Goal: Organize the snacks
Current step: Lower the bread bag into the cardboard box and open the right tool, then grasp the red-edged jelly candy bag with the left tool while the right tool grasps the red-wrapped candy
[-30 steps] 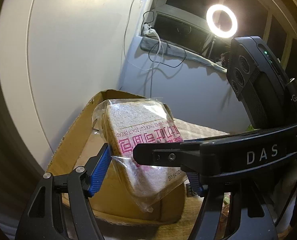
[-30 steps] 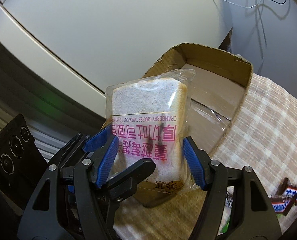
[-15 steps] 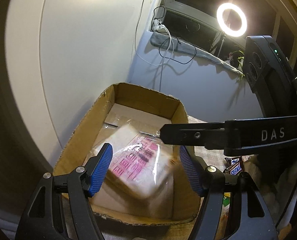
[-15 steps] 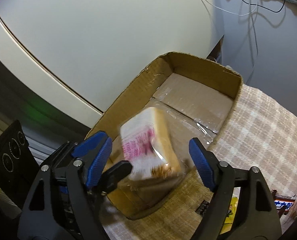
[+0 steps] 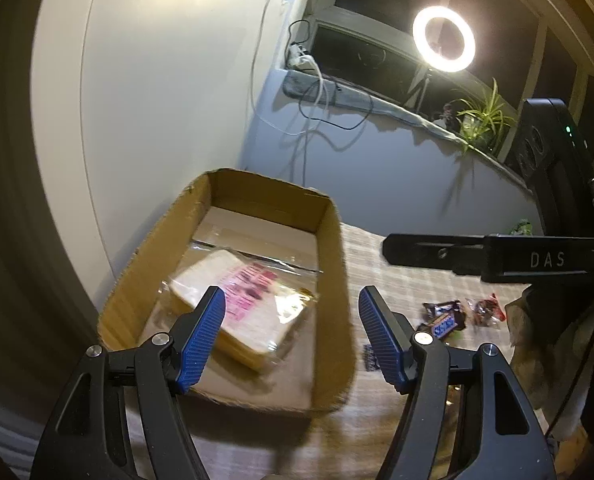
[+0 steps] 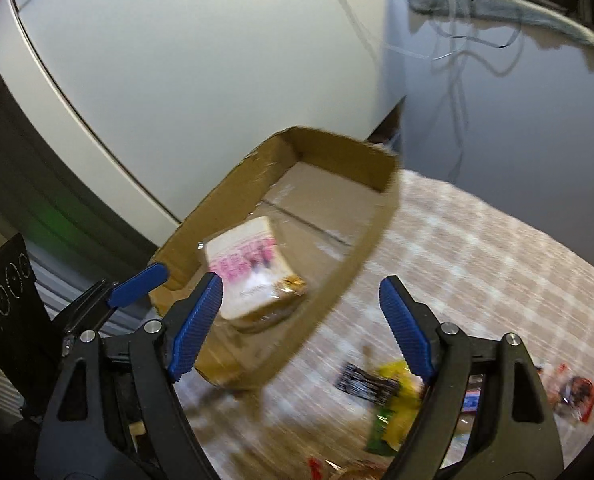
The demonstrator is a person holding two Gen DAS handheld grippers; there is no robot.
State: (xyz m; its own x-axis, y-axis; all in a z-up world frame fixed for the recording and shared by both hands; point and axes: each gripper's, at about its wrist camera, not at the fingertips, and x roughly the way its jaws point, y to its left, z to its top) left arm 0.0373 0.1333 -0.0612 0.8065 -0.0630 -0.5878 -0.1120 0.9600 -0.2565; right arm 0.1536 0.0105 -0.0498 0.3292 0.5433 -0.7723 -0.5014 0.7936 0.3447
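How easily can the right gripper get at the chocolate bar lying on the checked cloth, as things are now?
Probably yes. The right gripper is open and empty, and the chocolate bar lies uncovered on the checked cloth, outside the cardboard box. Only other loose snacks lie nearby.

Bread packet (image 5: 241,312) dropped from both tools, now lying in cardboard box (image 5: 333,280), right tool (image 6: 301,312) widened

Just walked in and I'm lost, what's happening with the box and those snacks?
A person holding two grippers is sorting snacks into a cardboard box. The bagged bread lies flat inside it, released. The right gripper, whose jaws have just been opening, and the left gripper are both open and empty. Candy bars wait on the checked cloth.
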